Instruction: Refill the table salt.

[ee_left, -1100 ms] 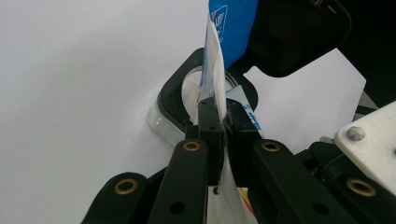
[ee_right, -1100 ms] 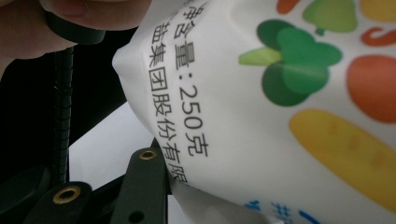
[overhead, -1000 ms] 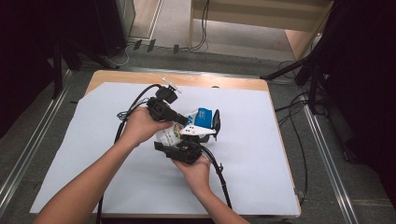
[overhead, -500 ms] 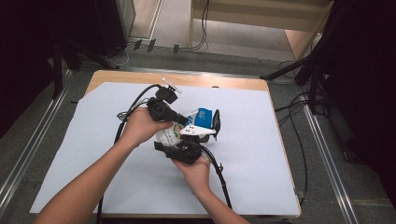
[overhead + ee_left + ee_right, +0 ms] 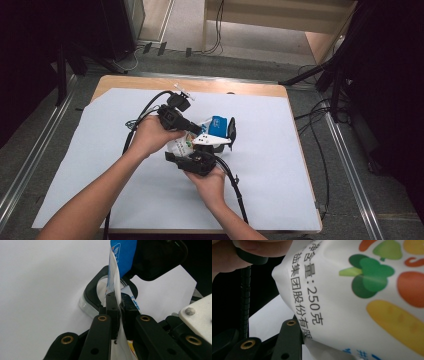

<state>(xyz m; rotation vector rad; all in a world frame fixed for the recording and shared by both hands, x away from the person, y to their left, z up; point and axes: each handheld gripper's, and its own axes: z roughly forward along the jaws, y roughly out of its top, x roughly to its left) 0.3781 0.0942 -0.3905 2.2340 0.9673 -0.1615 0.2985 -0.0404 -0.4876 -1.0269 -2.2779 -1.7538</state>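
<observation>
Nearest to me, my right gripper sits at the near side of the white plastic pouch printed with coloured vegetables and black characters; its jaws are clasped around the pouch's body, and in the right gripper view the printed film bulges right against one black jaw. The pouch itself is held up between my two hands, just above the middle of the white paper sheet covering the wooden table. On the pouch's left side, my left gripper is clenched tight on a thin edge of the film, the two pads pinching the white sheet flat between them. Just beyond the pouch, toward the far edge of the sheet, I see a small clear round container with a black rim resting on the paper, with the pouch's blue end hanging over it. A black cable trails off to the pouch's left.
</observation>
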